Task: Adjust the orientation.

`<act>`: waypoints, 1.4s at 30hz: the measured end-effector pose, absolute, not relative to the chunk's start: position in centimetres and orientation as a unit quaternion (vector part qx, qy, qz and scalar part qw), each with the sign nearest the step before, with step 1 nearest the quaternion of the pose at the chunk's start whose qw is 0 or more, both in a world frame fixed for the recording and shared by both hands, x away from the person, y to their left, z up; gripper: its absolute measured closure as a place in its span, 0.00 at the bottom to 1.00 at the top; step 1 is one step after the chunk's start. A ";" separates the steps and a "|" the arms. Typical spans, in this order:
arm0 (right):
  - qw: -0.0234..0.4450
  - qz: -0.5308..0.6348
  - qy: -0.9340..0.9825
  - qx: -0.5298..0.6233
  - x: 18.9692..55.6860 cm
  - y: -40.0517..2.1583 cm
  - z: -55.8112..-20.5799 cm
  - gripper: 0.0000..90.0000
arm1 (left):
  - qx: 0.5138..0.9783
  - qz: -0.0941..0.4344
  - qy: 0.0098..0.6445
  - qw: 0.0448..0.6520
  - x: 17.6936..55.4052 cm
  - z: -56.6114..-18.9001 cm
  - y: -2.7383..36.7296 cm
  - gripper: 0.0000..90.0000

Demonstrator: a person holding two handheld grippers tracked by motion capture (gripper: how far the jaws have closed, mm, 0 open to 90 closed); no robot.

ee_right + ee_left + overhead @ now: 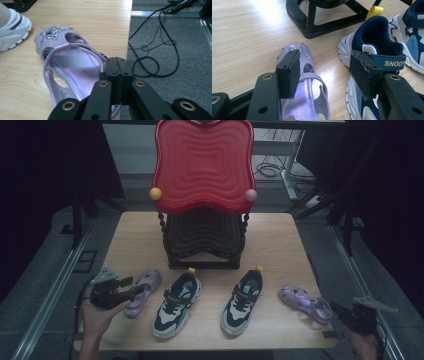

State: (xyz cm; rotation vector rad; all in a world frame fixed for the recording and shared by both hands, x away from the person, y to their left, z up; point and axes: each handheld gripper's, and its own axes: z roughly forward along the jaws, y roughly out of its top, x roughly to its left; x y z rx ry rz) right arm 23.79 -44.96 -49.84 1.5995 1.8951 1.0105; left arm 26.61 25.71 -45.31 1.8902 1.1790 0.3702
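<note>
Light, floppy purple sandals lie at the counter's (150, 225) near corners. The right claw (117, 75) pinches the right sandal's (75, 70) heel edge; the left claw (329, 72) gapes over the left sandal (308, 85), whose stiffer heel rim suits gripping.

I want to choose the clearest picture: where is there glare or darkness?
High view: dim, black surroundings, table evenly lit. Left gripper view: bright glare on the table top, a small highlight on the sandal. Right gripper view: evenly lit, near claw slightly soft.
</note>
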 end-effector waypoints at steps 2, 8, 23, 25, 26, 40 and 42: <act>0.222 0.369 0.691 0.581 23.6 -44.9 -49.9 1.00 | 0.757 0.145 0.471 0.430 26.6 -45.3 25.7 0.47; 0.208 0.376 0.694 0.577 23.0 -44.4 -50.0 1.00 | 0.756 0.143 0.470 0.431 26.6 -45.2 25.7 0.47; 0.186 0.384 0.707 0.564 22.2 -43.4 -50.1 0.99 | 0.754 0.143 0.473 0.432 26.5 -45.3 26.0 0.47; 0.185 0.384 0.708 0.563 22.2 -43.4 -50.0 0.99 | 0.754 0.144 0.474 0.432 26.5 -45.3 26.1 0.47; 0.186 0.384 0.709 0.561 22.2 -43.4 -50.0 0.99 | 0.754 0.144 0.474 0.431 26.5 -45.2 26.1 0.47; 0.228 0.405 0.713 0.526 21.7 -42.0 -47.8 0.88 | 0.740 0.159 0.484 0.438 25.2 -44.3 27.6 0.47; 0.229 0.408 0.718 0.516 21.9 -41.6 -47.5 0.86 | 0.738 0.162 0.487 0.438 25.1 -44.4 27.9 0.47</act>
